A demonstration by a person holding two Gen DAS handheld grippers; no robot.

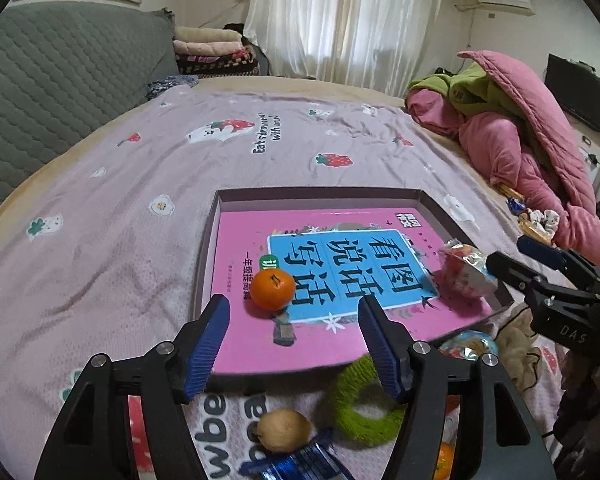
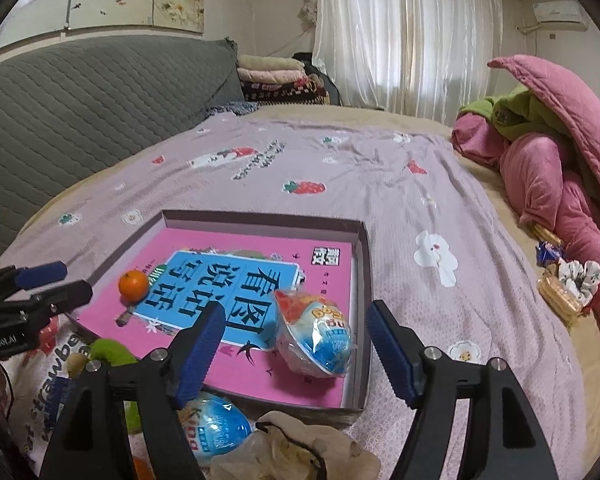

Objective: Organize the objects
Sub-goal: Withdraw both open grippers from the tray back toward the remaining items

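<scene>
A shallow box (image 1: 220, 200) (image 2: 362, 240) lies on the bed, lined with a pink book. In it sit an orange mandarin (image 1: 272, 289) (image 2: 133, 284) and a wrapped egg-shaped toy (image 1: 464, 270) (image 2: 320, 334). My left gripper (image 1: 294, 328) is open and empty, just short of the mandarin at the box's near edge. My right gripper (image 2: 296, 340) is open and empty, its fingers on either side of the egg toy and a little short of it. In front of the box lie a green ring (image 1: 364, 404), a brown round fruit (image 1: 284, 430), a blue wrapper (image 1: 300, 464) and a second blue egg toy (image 2: 216, 428) (image 1: 468, 344).
The bed has a purple strawberry-print sheet (image 1: 140, 208). A pink and green quilt pile (image 2: 560, 168) lies at the right, with snack packets (image 2: 560, 292) beside it. A grey headboard (image 1: 60, 92) stands at the left. A crumpled beige bag (image 2: 300, 452) lies near the box's front.
</scene>
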